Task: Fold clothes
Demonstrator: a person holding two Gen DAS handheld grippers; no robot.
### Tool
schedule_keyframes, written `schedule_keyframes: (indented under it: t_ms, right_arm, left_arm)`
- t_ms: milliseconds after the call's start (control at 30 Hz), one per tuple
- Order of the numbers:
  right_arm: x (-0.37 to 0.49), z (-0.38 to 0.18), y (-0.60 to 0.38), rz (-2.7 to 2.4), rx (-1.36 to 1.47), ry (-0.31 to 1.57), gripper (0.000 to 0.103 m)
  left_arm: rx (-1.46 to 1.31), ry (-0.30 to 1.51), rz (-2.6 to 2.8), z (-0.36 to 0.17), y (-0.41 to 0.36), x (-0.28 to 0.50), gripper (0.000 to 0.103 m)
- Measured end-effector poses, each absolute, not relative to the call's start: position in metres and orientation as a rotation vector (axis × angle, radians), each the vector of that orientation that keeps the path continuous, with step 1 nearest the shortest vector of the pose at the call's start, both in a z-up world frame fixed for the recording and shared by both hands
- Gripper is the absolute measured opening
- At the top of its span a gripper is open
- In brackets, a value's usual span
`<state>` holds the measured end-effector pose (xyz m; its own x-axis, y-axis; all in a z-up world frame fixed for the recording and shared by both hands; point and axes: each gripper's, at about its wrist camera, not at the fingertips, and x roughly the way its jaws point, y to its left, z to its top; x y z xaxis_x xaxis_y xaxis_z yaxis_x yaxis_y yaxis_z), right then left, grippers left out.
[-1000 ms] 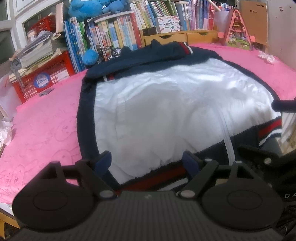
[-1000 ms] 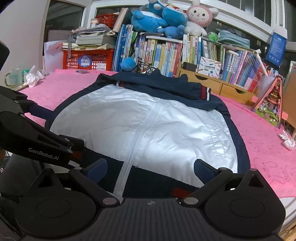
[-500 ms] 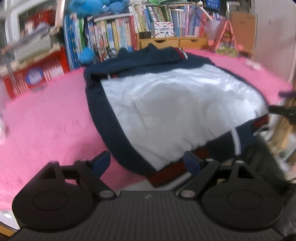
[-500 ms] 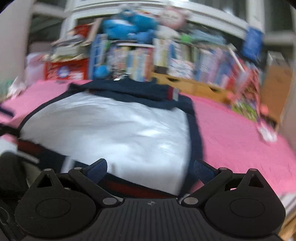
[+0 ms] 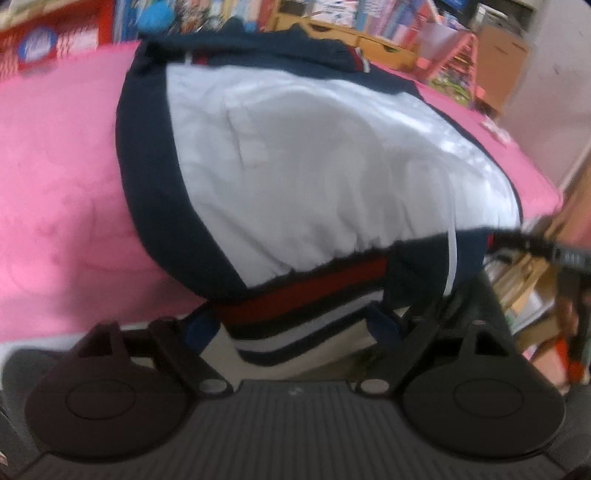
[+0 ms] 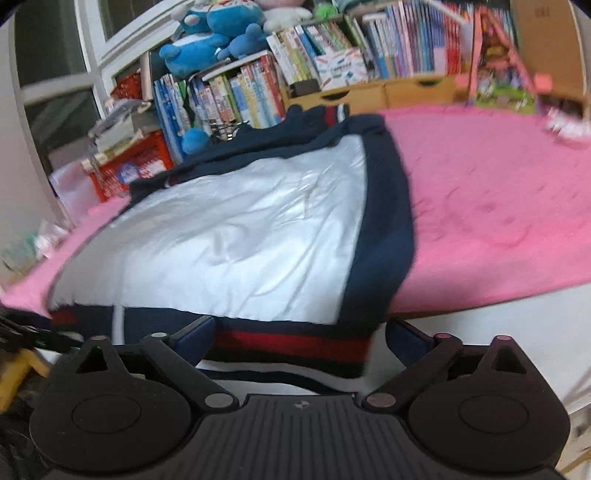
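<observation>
Both grippers shifted outward along jacket (image 5: 332, 177) hem, books (image 6: 236, 99) behind.

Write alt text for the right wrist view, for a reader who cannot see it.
The open right gripper straddles the striped hem of a navy-and-white jacket spread on a pink blanket. Behind stand crowded bookshelves topped with blue plush toys. The picture is motion-blurred.

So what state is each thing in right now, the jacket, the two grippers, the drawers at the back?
Navy and white zip jacket: spread flat on the pink cloth, zipped, striped hem hanging over the near edge.
Left gripper: open, fingers either side of the hem.
Right gripper: open, fingers either side of the hem.
Wooden drawers: shut.
Pink table cloth: lying flat.
</observation>
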<state>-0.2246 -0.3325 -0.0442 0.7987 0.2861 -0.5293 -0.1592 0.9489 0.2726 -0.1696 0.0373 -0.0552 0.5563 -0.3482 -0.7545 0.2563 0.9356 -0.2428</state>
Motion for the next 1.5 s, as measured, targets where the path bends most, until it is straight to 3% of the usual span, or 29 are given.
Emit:
schedule_keyframes:
  t_ms: [67, 133, 300, 433, 600, 767, 867, 933, 1000, 1133, 1200, 1267, 1333, 1500]
  right_arm:
    - [-0.225, -0.037, -0.333, 0.252, 0.248, 0.598, 0.080]
    - [-0.226, -0.030, -0.334, 0.263, 0.277, 0.596, 0.059]
    - [-0.227, -0.013, -0.336, 0.290, 0.348, 0.589, 0.025]
    - [-0.207, 0.024, -0.331, 0.347, 0.368, 0.513, 0.019]
    - [-0.118, 0.072, -0.318, 0.363, 0.345, 0.433, 0.019]
    - [-0.020, 0.067, -0.300, 0.133, 0.175, 0.524, 0.020]
    - [0.002, 0.056, -0.299, 0.048, 0.063, 0.529, 0.030]
    - [-0.003, 0.053, -0.309, 0.047, 0.035, 0.477, 0.057]
    - [-0.012, 0.051, -0.322, 0.047, 0.027, 0.422, 0.069]
    - [-0.015, 0.039, -0.333, 0.089, -0.074, 0.430, 0.073]
    - [-0.013, 0.030, -0.331, 0.133, -0.143, 0.462, 0.075]
    - [-0.009, 0.021, -0.329, 0.182, -0.201, 0.497, 0.076]
    - [0.003, 0.007, -0.317, 0.219, -0.222, 0.532, 0.078]
    - [0.023, -0.016, -0.301, 0.242, -0.219, 0.587, 0.076]
  left_arm:
    - [-0.116, 0.912, -0.310, -0.051, 0.041, -0.173, 0.023]
    - [-0.134, 0.896, -0.307, -0.041, 0.047, -0.182, 0.019]
    - [-0.145, 0.771, -0.360, 0.009, 0.052, -0.190, 0.015]
    - [-0.099, 0.615, -0.356, 0.057, 0.044, -0.151, 0.015]
    - [-0.051, 0.557, -0.210, 0.073, 0.037, -0.070, 0.016]
    - [-0.030, 0.623, -0.102, 0.047, 0.043, -0.020, 0.022]
    - [-0.007, 0.621, -0.051, 0.036, 0.058, -0.015, 0.022]
    - [0.012, 0.599, -0.012, 0.036, 0.072, -0.016, 0.022]
    - [0.012, 0.558, 0.000, 0.042, 0.084, -0.018, 0.025]
    - [0.023, 0.551, -0.119, 0.044, 0.090, -0.015, 0.052]
    - [0.085, 0.582, -0.191, 0.036, 0.077, -0.008, 0.059]
    - [0.178, 0.592, -0.260, 0.024, 0.059, -0.002, 0.078]
    - [0.241, 0.582, -0.298, 0.012, 0.046, 0.002, 0.088]
    - [0.188, 0.657, -0.310, -0.008, 0.044, 0.023, 0.089]
